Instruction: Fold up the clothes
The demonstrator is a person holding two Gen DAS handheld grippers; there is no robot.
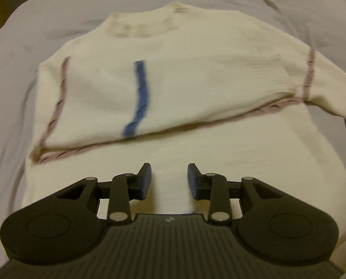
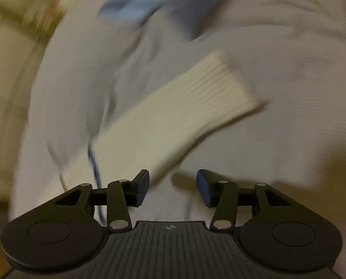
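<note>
Cream sweater part-folded mid-bed; left gripper, right gripper gape empty — pinch sleeve at cuff, lay flat.

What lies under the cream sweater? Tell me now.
A lavender-grey bedsheet shows around the cream sweater on every visible side, so the sweater lies on it. One sleeve lies out on the sheet. Whatever is directly beneath the knit is covered.

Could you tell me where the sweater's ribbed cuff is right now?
In the right wrist view, the ribbed cuff lies on the grey sheet, ahead of the open right gripper.
</note>
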